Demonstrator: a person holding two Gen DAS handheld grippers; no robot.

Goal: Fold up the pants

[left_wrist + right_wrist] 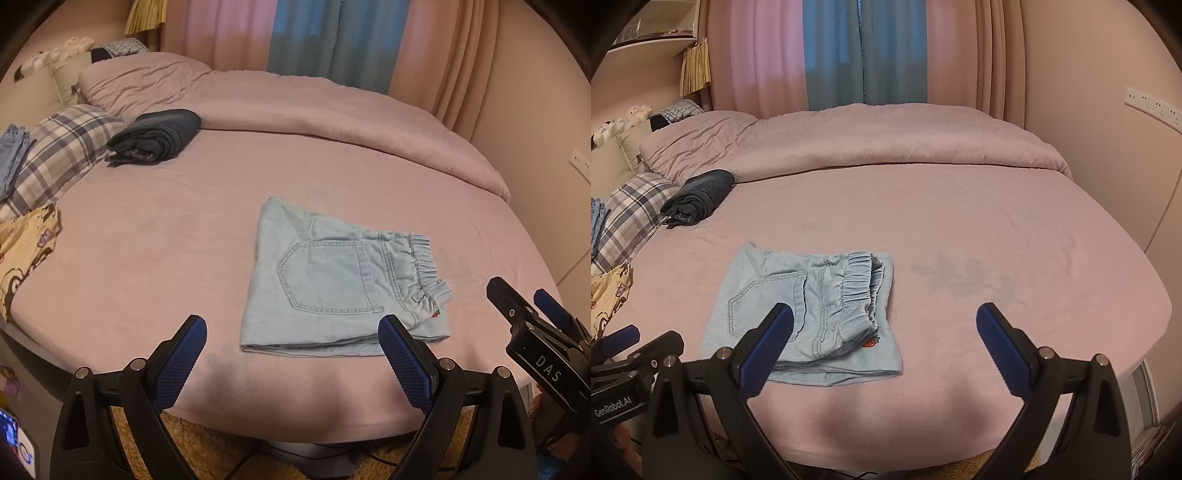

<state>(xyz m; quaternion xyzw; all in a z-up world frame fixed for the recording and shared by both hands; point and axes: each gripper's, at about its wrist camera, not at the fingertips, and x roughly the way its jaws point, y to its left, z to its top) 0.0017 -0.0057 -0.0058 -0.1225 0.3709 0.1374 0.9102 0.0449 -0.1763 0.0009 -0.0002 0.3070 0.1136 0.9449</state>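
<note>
Light blue denim pants [332,284] lie folded into a compact rectangle on the pink bed, back pocket up, elastic waistband to the right; they also show in the right wrist view [812,310] with a small strawberry patch. My left gripper [291,328] is open and empty, held near the bed's front edge just before the pants. My right gripper [884,317] is open and empty, its left finger [764,347] overlapping the pants in view. The right gripper also shows in the left wrist view [524,299].
A pink bed sheet [166,240] covers the bed. A folded dark garment [155,134] lies at the back left beside a plaid pillow [62,147]. A cartoon-print cloth [26,254] sits at the left edge. A rolled pink duvet [295,107] runs along the back.
</note>
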